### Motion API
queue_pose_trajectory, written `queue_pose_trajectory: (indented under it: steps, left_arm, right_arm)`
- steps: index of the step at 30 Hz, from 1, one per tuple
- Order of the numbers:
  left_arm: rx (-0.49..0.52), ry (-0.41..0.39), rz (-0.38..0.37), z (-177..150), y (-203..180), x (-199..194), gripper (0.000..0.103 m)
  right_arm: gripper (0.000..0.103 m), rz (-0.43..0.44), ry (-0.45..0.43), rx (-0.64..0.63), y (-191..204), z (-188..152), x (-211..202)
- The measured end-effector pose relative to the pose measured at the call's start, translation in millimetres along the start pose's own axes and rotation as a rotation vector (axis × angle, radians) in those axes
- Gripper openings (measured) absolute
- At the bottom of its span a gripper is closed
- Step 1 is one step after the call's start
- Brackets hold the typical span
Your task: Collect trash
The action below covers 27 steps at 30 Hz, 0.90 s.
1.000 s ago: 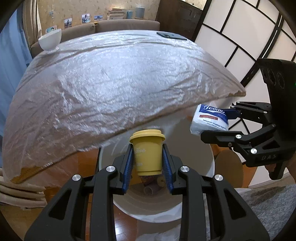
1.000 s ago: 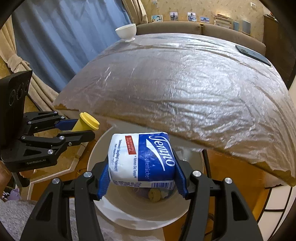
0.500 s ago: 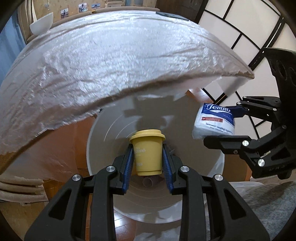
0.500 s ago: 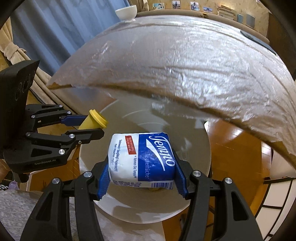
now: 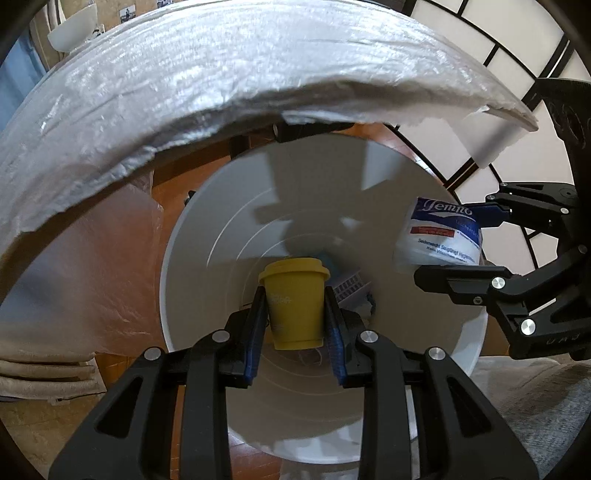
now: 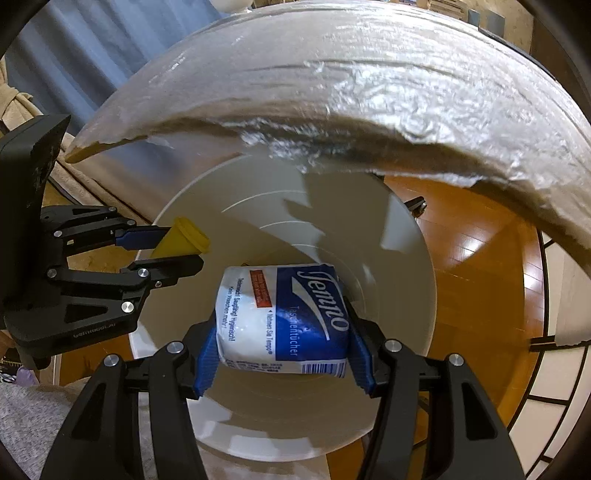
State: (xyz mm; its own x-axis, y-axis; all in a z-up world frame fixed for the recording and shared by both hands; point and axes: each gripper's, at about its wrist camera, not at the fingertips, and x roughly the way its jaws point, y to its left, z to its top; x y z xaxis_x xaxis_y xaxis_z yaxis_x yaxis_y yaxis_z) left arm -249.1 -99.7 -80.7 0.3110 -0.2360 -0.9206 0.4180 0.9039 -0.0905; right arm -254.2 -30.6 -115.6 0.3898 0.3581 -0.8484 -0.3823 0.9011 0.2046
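My left gripper is shut on a small yellow lidded cup and holds it over the mouth of a white trash bin. My right gripper is shut on a blue and white Tempo tissue pack, also above the bin. The tissue pack shows at the right of the left wrist view, over the bin's rim. The cup shows at the left of the right wrist view. Some trash lies at the bin's bottom.
The table edge, covered in crinkled clear plastic, hangs just above and behind the bin. A white bowl stands on the table's far corner. Wooden floor lies to the right, grey carpet near me.
Both grippers have dropped lower and tilted down toward the bin, below the table edge. The cup and the tissue pack are closer to the bin's mouth. Both grips are unchanged.
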Motion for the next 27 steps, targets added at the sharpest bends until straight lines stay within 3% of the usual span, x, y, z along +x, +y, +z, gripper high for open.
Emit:
queue_pose_trajectory:
  steps: [11, 12, 13, 14, 16, 23, 27]
  left_arm:
    - [0.001, 0.033, -0.006, 12.3, -7.4, 15.0, 0.032]
    - [0.006, 0.032, -0.010, 13.1, -8.3, 15.3, 0.042]
    - [0.007, 0.033, 0.001, 13.8, -6.8, 14.0, 0.055]
    - [0.006, 0.028, 0.015, 13.3, -5.1, 10.7, 0.080]
    - [0.013, -0.003, 0.024, 13.0, -5.6, 5.8, 0.081]
    - [0.006, 0.002, 0.040, 10.3, -3.2, 3.3, 0.082]
    - [0.003, -0.013, 0.046, 8.2, -3.3, -5.9, 0.082]
  right_arm:
    - [0.058, -0.005, 0.031, 0.007, -12.3, 6.0, 11.7]
    - [0.059, -0.009, 0.031, 0.010, -12.9, 6.2, 11.7]
    - [0.066, -0.012, 0.029, 0.014, -13.5, 6.4, 10.7]
    - [0.073, -0.012, 0.024, 0.019, -13.8, 6.2, 9.2]
    - [0.081, -0.009, 0.010, 0.031, -15.7, 6.0, 6.2]
    - [0.094, -0.007, -0.020, 0.079, -24.5, 4.2, -10.1]
    - [0.094, -0.019, -0.042, 0.101, -27.7, 0.8, -24.8]
